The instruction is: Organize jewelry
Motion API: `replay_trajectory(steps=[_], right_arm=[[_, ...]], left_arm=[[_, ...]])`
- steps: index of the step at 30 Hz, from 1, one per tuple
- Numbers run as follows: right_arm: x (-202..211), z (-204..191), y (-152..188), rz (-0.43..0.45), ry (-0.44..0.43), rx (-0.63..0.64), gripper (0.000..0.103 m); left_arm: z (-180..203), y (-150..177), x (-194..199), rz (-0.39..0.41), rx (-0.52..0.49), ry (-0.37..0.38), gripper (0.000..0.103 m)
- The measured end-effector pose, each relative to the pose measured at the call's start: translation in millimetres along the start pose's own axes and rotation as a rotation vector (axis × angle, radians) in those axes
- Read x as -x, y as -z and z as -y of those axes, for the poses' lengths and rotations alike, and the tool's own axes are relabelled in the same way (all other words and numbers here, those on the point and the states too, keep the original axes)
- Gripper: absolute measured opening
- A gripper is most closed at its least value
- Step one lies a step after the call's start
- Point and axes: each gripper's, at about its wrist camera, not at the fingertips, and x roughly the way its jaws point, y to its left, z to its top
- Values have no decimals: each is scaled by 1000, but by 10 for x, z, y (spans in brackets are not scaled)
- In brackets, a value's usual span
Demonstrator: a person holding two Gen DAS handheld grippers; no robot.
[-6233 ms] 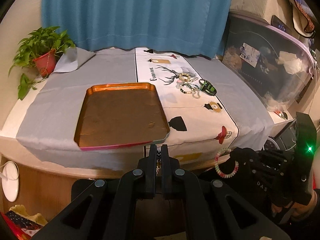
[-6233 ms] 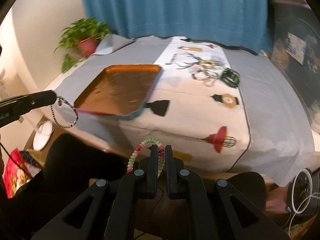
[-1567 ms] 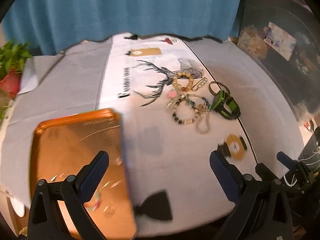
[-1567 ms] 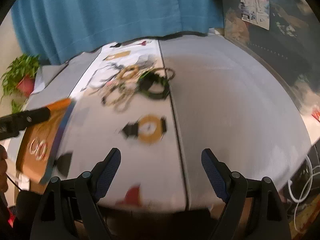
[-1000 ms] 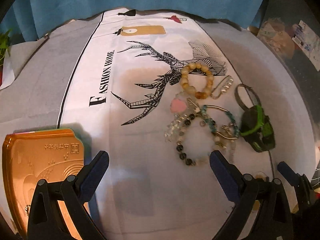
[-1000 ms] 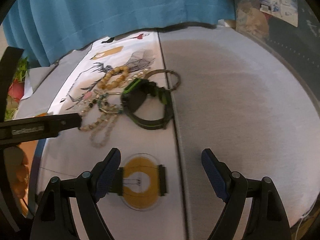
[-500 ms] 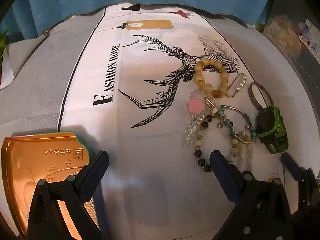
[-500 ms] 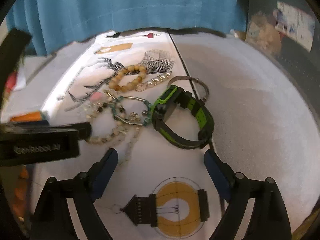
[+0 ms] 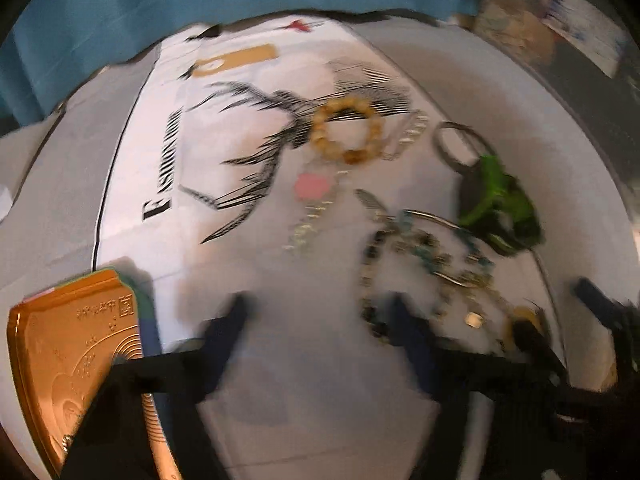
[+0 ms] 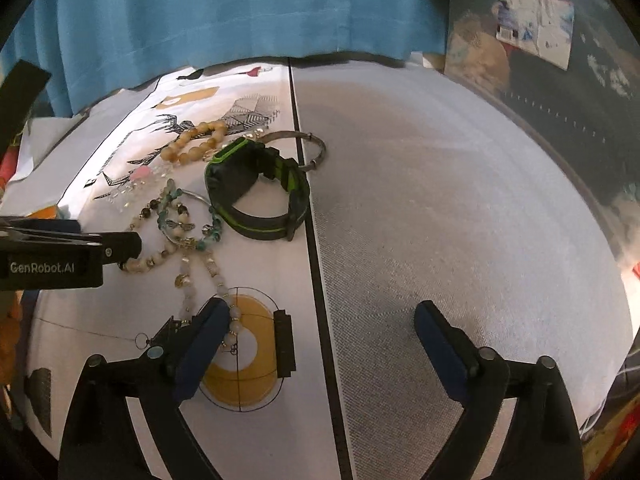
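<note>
A pile of jewelry lies on the printed white cloth: an amber bead bracelet (image 10: 196,142) (image 9: 346,134), a black and green watch (image 10: 256,192) (image 9: 498,208), a thin metal bangle (image 10: 304,140), a turquoise bead bracelet (image 10: 188,224) and a pale bead strand (image 10: 200,280). My left gripper (image 9: 322,326) is open, blurred, its right finger at the dark bead bracelet (image 9: 372,280); its tip (image 10: 120,246) touches the pale beads in the right wrist view. My right gripper (image 10: 320,332) is open and empty, just in front of the pile. The orange tray (image 9: 72,364) sits at lower left.
A blue curtain (image 10: 220,12) hangs behind the table. Grey cloth (image 10: 440,200) covers the table's right side. A clear storage box with clutter (image 10: 560,60) stands at the far right.
My left gripper's fingers have narrowed and it has pushed forward and right onto the bead pile. My right gripper has moved closer to the jewelry and stays open.
</note>
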Motion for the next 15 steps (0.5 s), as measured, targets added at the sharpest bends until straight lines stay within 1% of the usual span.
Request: replay_trajectory(steps=[1, 2, 3, 4, 5, 6, 7, 8, 12, 15], right_arm=[[28, -45, 5, 13, -18, 28, 52], [56, -120, 12, 23, -47, 72, 23], [73, -200, 21, 25, -58, 114, 13], [83, -250, 29, 23, -52, 139, 6], [91, -261, 35, 15, -58, 144, 6], [105, -235, 30, -7, -91, 126, 6], [139, -161, 19, -32, -140, 78, 6], [182, -107, 10, -34, -161, 51, 6], [506, 91, -116, 25, -130, 17, 6], [738, 172, -229, 70, -111, 2, 6]], left_arm=[[39, 7, 19, -5, -12, 23, 11], [63, 16, 25, -16, -7, 53, 6], [78, 33, 38, -25, 4, 88, 5], [89, 46, 49, -36, 14, 122, 5], [87, 65, 61, -52, 26, 152, 5], [78, 84, 96, -57, 39, 175, 5], [72, 102, 161, -51, 46, 190, 5], [65, 114, 229, -41, 47, 196, 5], [31, 101, 606, 23, 54, 215, 5], [31, 96, 913, 75, 42, 208, 5]])
